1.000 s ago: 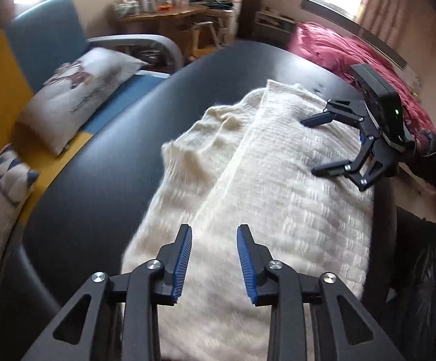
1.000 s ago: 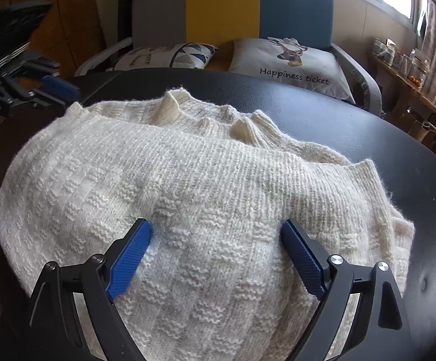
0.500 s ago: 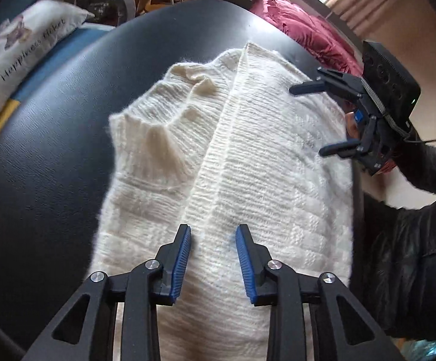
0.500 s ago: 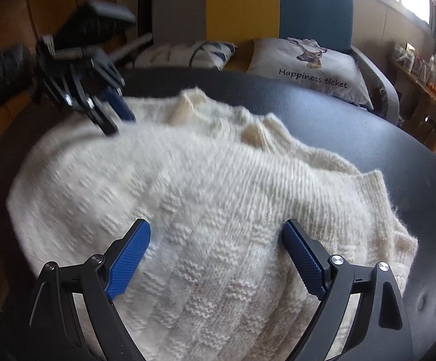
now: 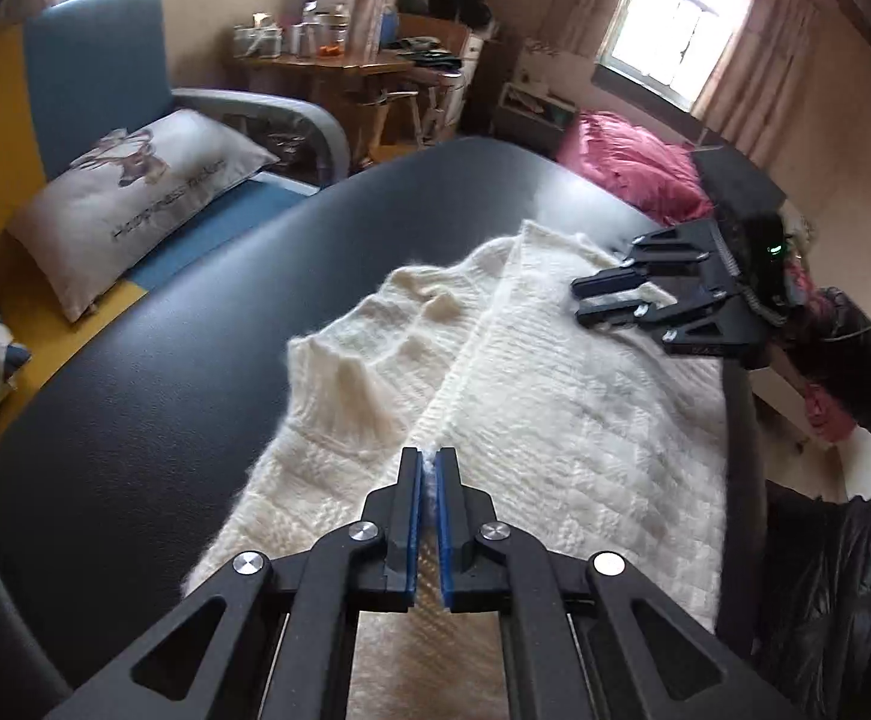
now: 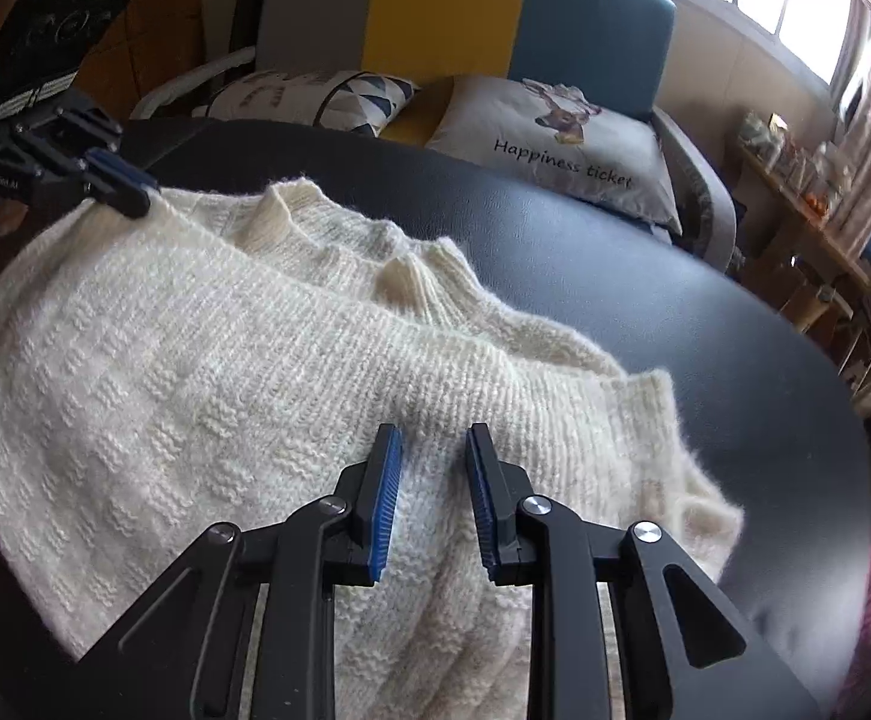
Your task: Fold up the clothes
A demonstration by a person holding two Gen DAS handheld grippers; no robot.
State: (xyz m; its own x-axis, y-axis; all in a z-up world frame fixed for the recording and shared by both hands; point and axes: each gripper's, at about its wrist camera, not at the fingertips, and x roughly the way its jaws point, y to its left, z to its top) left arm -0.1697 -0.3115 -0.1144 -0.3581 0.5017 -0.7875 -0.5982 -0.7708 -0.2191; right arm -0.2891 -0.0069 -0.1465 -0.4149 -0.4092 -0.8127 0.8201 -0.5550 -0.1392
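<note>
A cream knitted sweater lies folded lengthwise on the round black table. My left gripper is shut on the folded edge near the sweater's hem end. A thin strip of knit shows between its blue pads. In the right wrist view the sweater fills the near table. My right gripper has its jaws closing, with a raised ridge of knit bunched between the pads. It appears again as the right gripper at the sweater's far edge. The left gripper sits at the sweater's far left corner.
A yellow and blue sofa with a printed pillow stands beyond the table. A red quilt lies under the window. A person's dark sleeve and black jacket are at the right. Bare black tabletop surrounds the sweater.
Both grippers have gone from open to closed on the sweater. The left one shut on the fold edge, and the right one pinched up a ridge of knit.
</note>
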